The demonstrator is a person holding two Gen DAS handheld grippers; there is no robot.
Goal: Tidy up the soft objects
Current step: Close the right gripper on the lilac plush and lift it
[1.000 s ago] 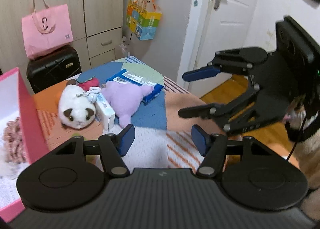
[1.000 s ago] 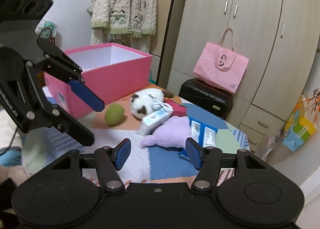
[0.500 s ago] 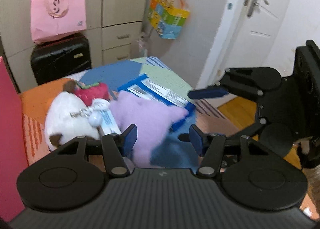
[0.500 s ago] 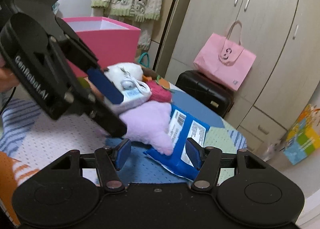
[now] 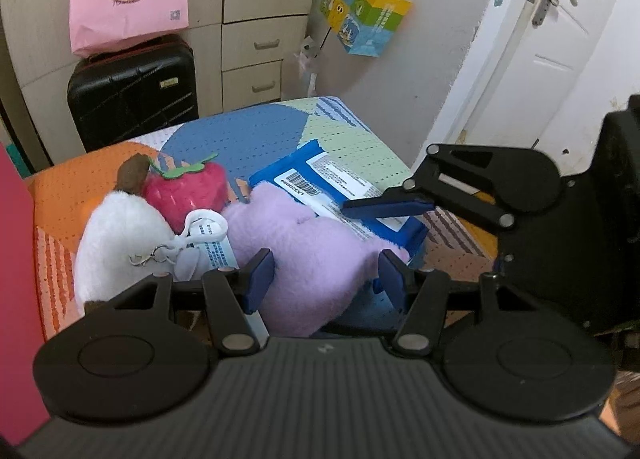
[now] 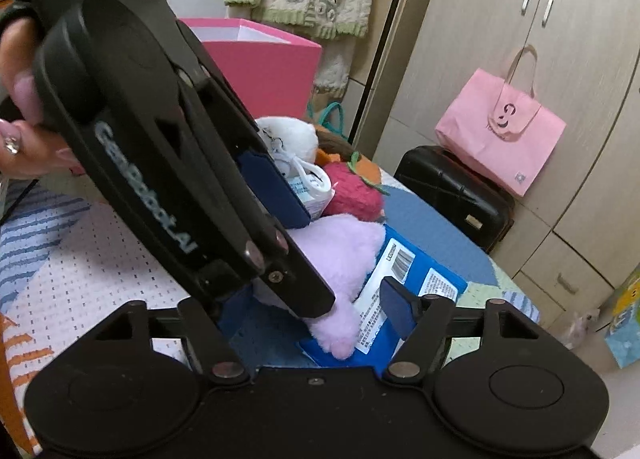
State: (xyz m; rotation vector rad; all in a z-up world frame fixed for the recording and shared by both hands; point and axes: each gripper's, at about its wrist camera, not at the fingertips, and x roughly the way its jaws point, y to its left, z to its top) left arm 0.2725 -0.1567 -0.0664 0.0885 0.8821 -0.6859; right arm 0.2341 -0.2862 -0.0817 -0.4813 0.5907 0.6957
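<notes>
Closer now: purple plush [image 5: 316,255] between left hand-held gripper [image 5: 326,279] fingers

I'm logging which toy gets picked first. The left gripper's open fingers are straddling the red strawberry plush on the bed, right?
Not quite. The left wrist view shows the left gripper open around the purple plush; the strawberry plush lies farther back, beside the white plush.

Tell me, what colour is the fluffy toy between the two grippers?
Pale lilac purple. The fluffy toy shows best in the left wrist view, lying partly on a blue packet.
</notes>
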